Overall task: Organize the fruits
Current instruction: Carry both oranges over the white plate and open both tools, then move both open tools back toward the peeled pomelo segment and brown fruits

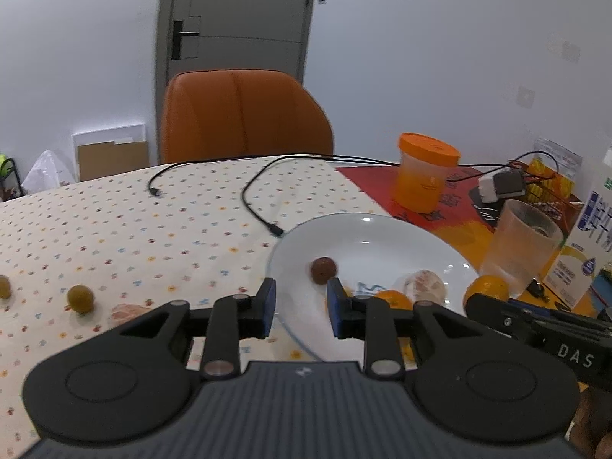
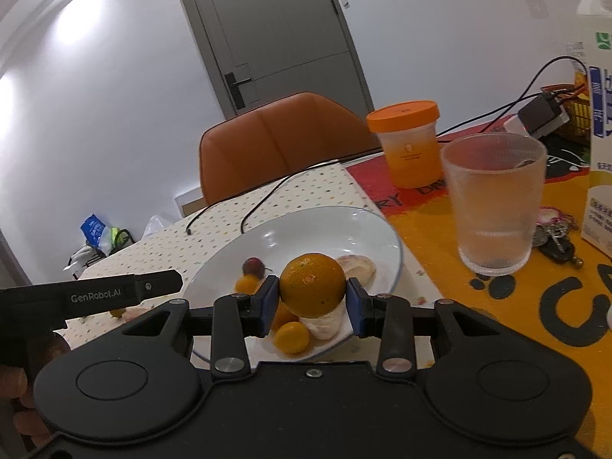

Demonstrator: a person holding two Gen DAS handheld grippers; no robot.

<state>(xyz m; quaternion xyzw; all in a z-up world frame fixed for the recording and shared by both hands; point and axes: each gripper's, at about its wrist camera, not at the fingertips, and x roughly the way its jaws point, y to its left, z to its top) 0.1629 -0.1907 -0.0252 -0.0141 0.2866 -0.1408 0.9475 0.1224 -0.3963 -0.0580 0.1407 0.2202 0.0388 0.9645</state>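
My right gripper (image 2: pixel 311 300) is shut on a round orange (image 2: pixel 311 288) and holds it just above the near side of a white plate (image 2: pixel 306 237). In the plate lie a dark red fruit (image 2: pixel 253 266), small orange fruits (image 2: pixel 292 336) and peeled citrus pieces (image 2: pixel 357 266). In the left wrist view my left gripper (image 1: pixel 300 306) stands open with nothing between its fingers, over the plate's (image 1: pixel 382 237) near-left rim and close to the brown-red fruit (image 1: pixel 323 269). The held orange (image 1: pixel 485 288) shows at the right. A green fruit (image 1: pixel 80 298) and a peeled piece (image 1: pixel 126 311) lie on the cloth to the left.
A ribbed glass (image 2: pixel 495 202) with some water stands right of the plate, with an orange-lidded jar (image 2: pixel 409 141) behind it. A carton (image 2: pixel 600 134) and keys (image 2: pixel 554 237) sit at the far right. Black cables (image 1: pixel 252 199) cross the dotted cloth. An orange chair (image 1: pixel 244 114) stands behind the table.
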